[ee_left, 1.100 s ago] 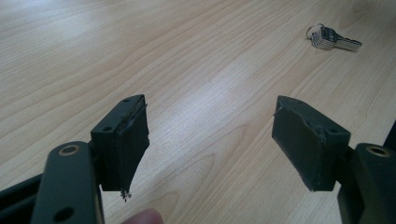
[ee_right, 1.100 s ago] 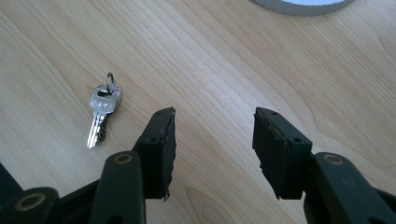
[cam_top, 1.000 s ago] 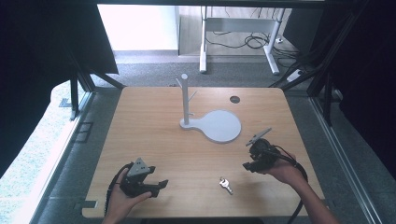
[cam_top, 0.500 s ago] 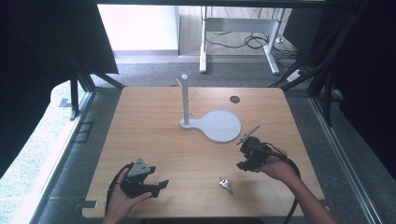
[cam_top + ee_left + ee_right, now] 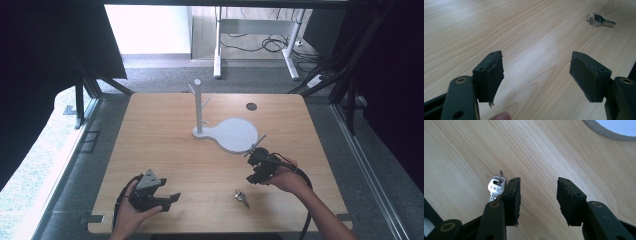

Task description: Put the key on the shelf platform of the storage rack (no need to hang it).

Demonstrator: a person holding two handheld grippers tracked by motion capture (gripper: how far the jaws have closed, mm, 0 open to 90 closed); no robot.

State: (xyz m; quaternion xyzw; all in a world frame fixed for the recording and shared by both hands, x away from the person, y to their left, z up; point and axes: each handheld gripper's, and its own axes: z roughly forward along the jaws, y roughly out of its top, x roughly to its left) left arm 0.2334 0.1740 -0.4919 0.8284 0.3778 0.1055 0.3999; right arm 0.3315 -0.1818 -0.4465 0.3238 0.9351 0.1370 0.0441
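Keys (image 5: pixel 242 198) lie flat on the bench (image 5: pixel 165 140) just beside your right gripper (image 5: pixel 537 200), whose empty jaws have just been closing to half-open, so shift across to straddle them before squeezing while your left gripper (image 5: pixel 536 75) waits wide open, empty.

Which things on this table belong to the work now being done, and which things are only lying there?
Belonging to the work:
- key, lying flat on the table
- right tool, jaws apart with nothing between them, having just been closing, the key beside its left jaw

Only lying there:
- white stand with pegs
- left tool, open, resting apart from the key
- dark round hole in the table
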